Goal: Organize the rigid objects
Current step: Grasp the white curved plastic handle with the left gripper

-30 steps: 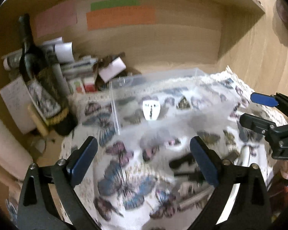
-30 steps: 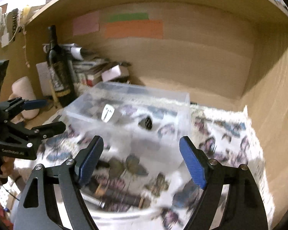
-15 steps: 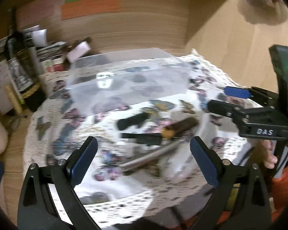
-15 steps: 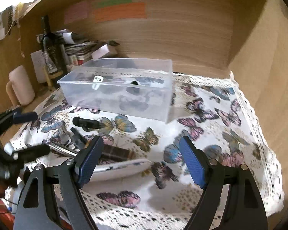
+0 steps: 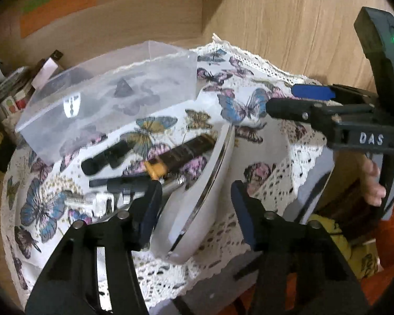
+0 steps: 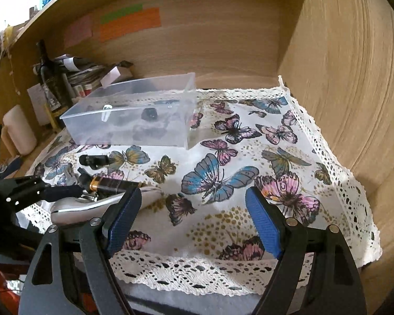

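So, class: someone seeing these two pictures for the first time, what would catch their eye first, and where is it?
Probably the butterfly tablecloth, covering the table inside a wooden alcove. Next, the clear plastic box at the back left of the cloth, with a few small items inside. Then the white and chrome object among dark tools near the front edge, with the open left tongs right over it.

Both grippers are showing matte black, triangular-cutout frames. The left gripper [image 5: 197, 204] is wearing dark blue ribbed pads [image 5: 245, 219] and silver round screws. The right gripper [image 6: 191, 223] is carrying brighter blue pads [image 6: 262, 225]; in the left view its body is displaying white "DAS" lettering, a green light, and bare fingers [image 5: 373, 183] behind.
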Action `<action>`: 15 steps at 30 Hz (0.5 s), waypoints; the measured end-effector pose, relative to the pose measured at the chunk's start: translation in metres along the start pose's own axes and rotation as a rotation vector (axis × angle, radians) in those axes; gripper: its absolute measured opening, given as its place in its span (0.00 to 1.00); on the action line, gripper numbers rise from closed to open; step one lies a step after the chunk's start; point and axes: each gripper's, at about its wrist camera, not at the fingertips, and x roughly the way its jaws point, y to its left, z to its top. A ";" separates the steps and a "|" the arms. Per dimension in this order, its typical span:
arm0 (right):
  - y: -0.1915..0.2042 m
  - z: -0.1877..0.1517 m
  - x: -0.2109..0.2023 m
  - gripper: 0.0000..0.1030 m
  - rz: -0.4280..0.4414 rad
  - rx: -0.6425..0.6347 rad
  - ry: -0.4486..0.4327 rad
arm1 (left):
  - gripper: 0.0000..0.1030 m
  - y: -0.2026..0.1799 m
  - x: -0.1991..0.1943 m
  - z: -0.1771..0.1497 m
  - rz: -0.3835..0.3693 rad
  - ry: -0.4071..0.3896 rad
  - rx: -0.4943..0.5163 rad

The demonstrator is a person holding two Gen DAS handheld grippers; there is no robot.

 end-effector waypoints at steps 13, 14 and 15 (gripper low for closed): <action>0.008 0.003 0.005 0.77 0.016 -0.003 -0.003 | 0.38 0.000 0.004 0.004 -0.057 -0.034 -0.018; 0.008 0.004 0.005 0.77 0.016 0.000 -0.004 | 0.37 0.000 -0.001 0.005 -0.053 -0.050 -0.017; 0.007 0.005 0.005 0.77 0.017 0.003 -0.004 | 0.37 0.002 -0.006 0.007 -0.050 -0.065 -0.021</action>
